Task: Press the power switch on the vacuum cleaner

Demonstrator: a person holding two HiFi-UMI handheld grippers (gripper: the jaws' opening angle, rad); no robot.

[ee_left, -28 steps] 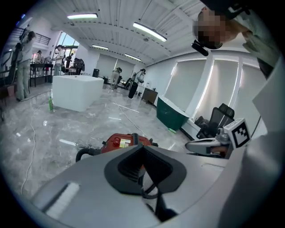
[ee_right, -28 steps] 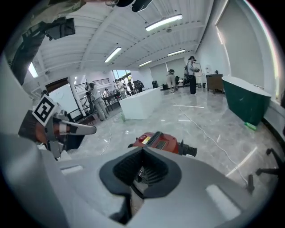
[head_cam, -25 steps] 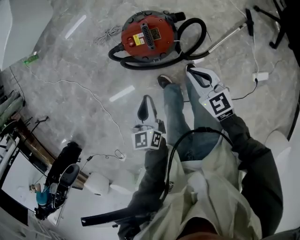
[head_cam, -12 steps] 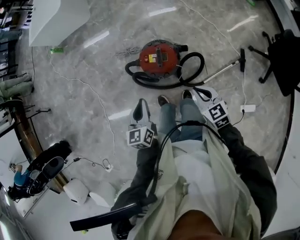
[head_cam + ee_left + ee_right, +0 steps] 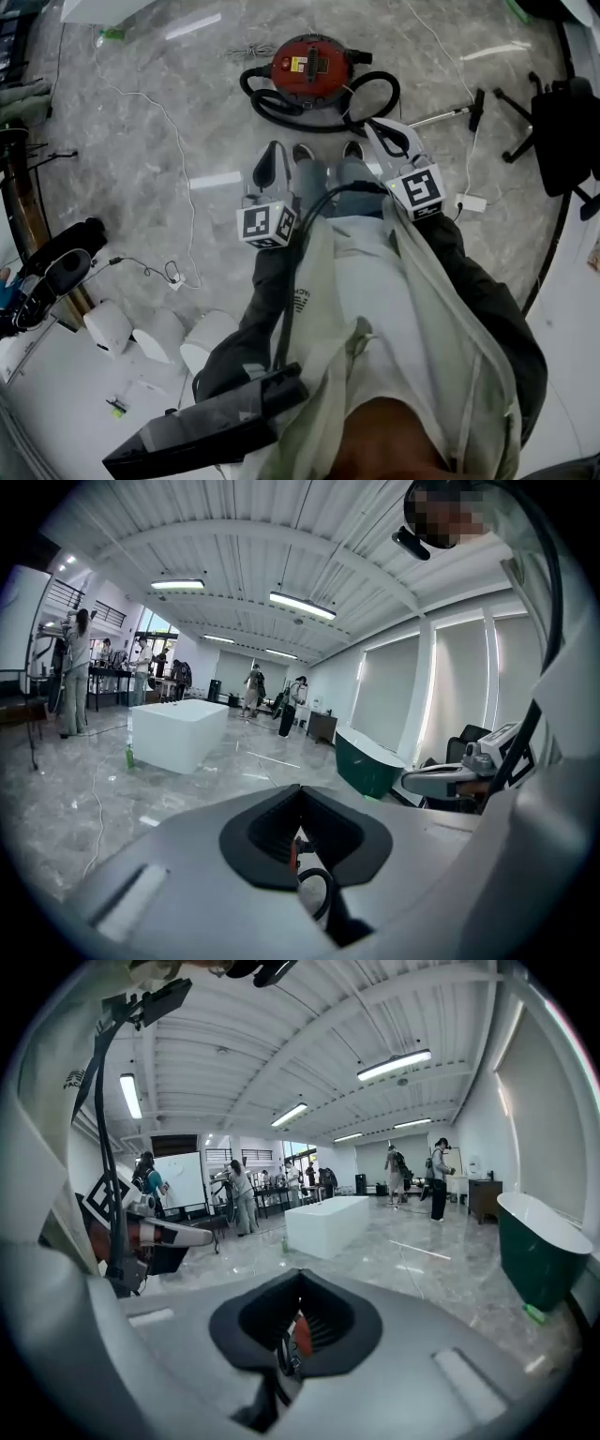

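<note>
The red round vacuum cleaner [image 5: 314,64] sits on the grey marble floor at the top of the head view, with its black hose [image 5: 370,101] looped around it. My left gripper [image 5: 272,161] hangs shut and empty over the person's left shoe, well short of the vacuum. My right gripper [image 5: 387,136] is shut too, with nothing in it, close to the hose loop but apart from it. Both gripper views look out level across the hall. In them the left gripper [image 5: 300,789] and right gripper [image 5: 300,1274] show their jaws closed together. The power switch cannot be made out.
The vacuum's metal wand [image 5: 441,117] lies to the right, near a white power block [image 5: 469,202] and a black office chair [image 5: 562,117]. Thin cables [image 5: 178,169] cross the floor at left. White round units [image 5: 159,333] and dark gear [image 5: 47,277] stand at lower left.
The head view has drawn back and risen, so the vacuum sits smaller and higher in frame. Both grippers stay shut in front of the body, and more of the person's jacket fills the foreground.
</note>
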